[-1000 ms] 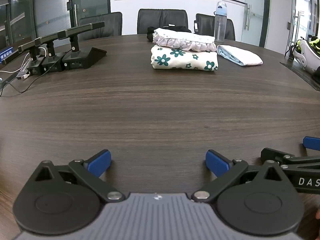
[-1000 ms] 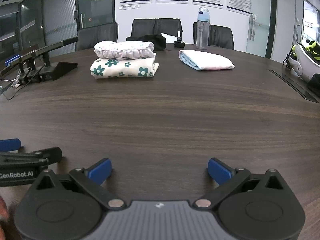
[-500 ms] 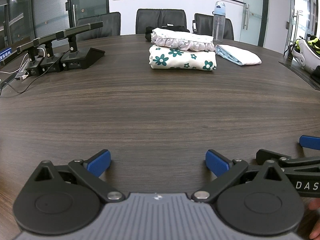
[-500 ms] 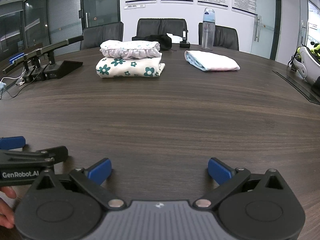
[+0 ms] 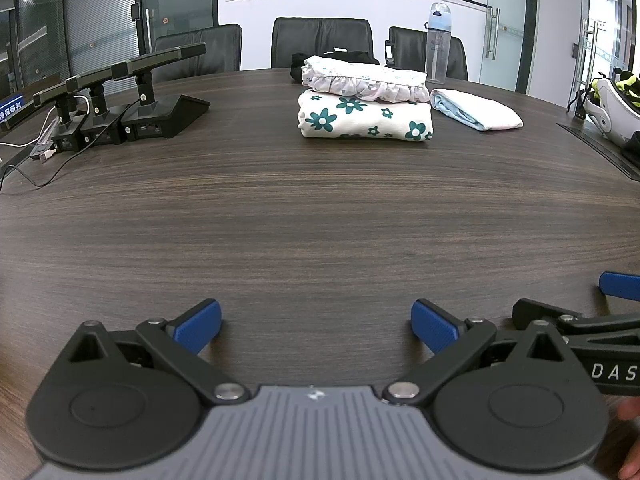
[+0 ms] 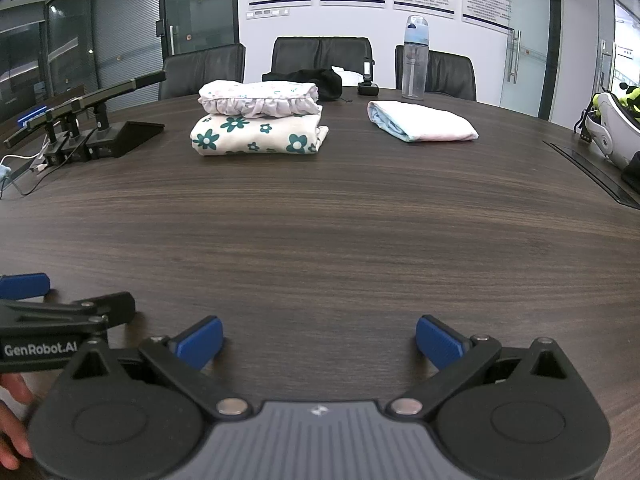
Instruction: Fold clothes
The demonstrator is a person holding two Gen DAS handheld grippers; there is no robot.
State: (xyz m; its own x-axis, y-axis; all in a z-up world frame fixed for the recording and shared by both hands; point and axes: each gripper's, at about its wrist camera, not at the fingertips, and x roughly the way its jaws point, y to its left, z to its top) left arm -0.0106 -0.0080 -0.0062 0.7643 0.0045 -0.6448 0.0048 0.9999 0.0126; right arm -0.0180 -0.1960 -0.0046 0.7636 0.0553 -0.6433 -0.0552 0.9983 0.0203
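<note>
Dark table [image 5: 320, 208] is bare before both spread, empty tongs, left [image 5: 316, 322] and right [image 6: 318, 338], while folded clothes [image 5: 364, 118] are stacked far across it beside a pale bundle [image 6: 422, 122], so an unfolded garment should be fetched and laid flat first.
</note>
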